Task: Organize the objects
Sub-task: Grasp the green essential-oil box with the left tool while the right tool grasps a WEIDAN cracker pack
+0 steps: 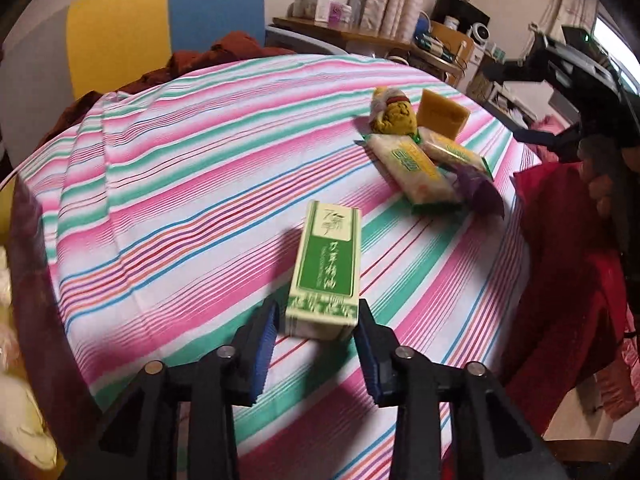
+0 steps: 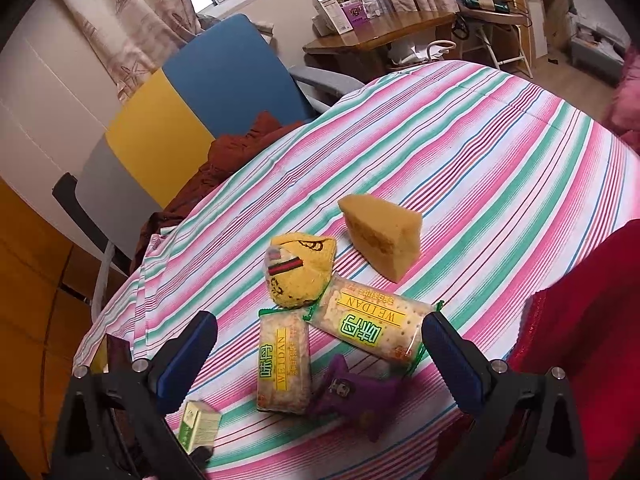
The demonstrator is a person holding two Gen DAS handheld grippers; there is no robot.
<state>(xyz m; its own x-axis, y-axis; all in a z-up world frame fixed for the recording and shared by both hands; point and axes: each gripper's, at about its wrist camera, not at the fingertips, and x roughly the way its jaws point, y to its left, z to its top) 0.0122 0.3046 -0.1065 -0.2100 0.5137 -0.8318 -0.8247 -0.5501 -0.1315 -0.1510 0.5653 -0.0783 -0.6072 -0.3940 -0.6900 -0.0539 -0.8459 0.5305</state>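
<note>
Left gripper (image 1: 318, 320): jaws part-open, straddling the near end of the green box (image 1: 326, 268). The right pad sits at the box edge and may be touching it; a sliver of gap shows at the left pad. Not yet clamped, as far as the left wrist view tells. The box lies flat on the striped cloth (image 1: 180, 184), long axis pointing away from the tool.

Right gripper (image 2: 320, 354): jaws wide, holding nothing, poised over the cluster. Between its fingers lie two cracker packs (image 2: 284, 364), one overlapping the other's corner, and a purple wrapper (image 2: 352, 392) just beside them. Further out are a yellow pouch (image 2: 298, 270) touching the packs and a sponge (image 2: 380, 232) a little apart. A corner of the green box shows at lower left in the right wrist view, well apart from the cluster.

Judgement: step in hand is pickup of the green box, presumably to bring it to the cluster. Next move calls for closing squarely on the box's long sides, then lifting clear. Risk: a grip only at the end may let the box pivot.
</note>
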